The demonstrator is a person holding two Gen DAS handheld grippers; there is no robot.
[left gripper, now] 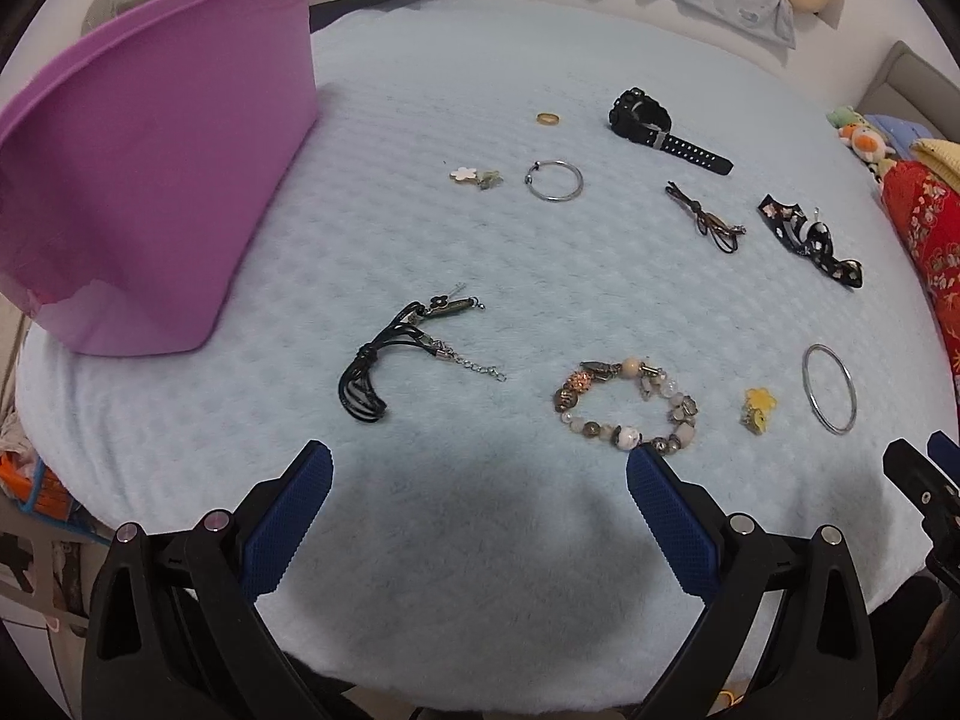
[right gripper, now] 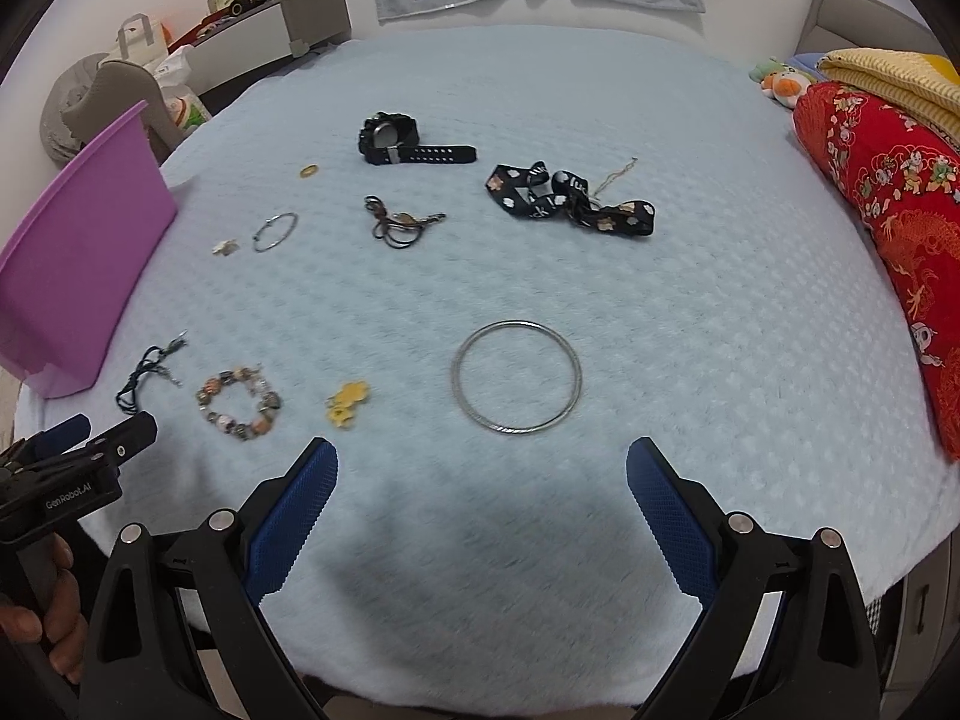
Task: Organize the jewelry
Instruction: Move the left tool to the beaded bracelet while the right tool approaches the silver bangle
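Jewelry lies scattered on a pale blue blanket (left gripper: 420,240): a black cord necklace (left gripper: 384,360), a beaded bracelet (left gripper: 627,411), a yellow charm (left gripper: 759,408), a large silver bangle (right gripper: 516,377), a small silver hoop (left gripper: 555,180), a gold ring (left gripper: 548,118), a flower earring (left gripper: 474,175), a black watch (left gripper: 660,126), a brown cord piece (left gripper: 708,216) and a black patterned ribbon (right gripper: 570,199). A purple bin (left gripper: 150,180) stands at the left. My left gripper (left gripper: 480,468) is open, just short of the bracelet. My right gripper (right gripper: 480,468) is open, just short of the bangle.
A red patterned cushion (right gripper: 888,228) and a yellow knit cloth (right gripper: 888,78) lie along the right edge, with small plush toys (right gripper: 780,81) behind. A grey chair and bags (right gripper: 150,78) stand beyond the far left. A hand (right gripper: 36,606) holds the left gripper's handle.
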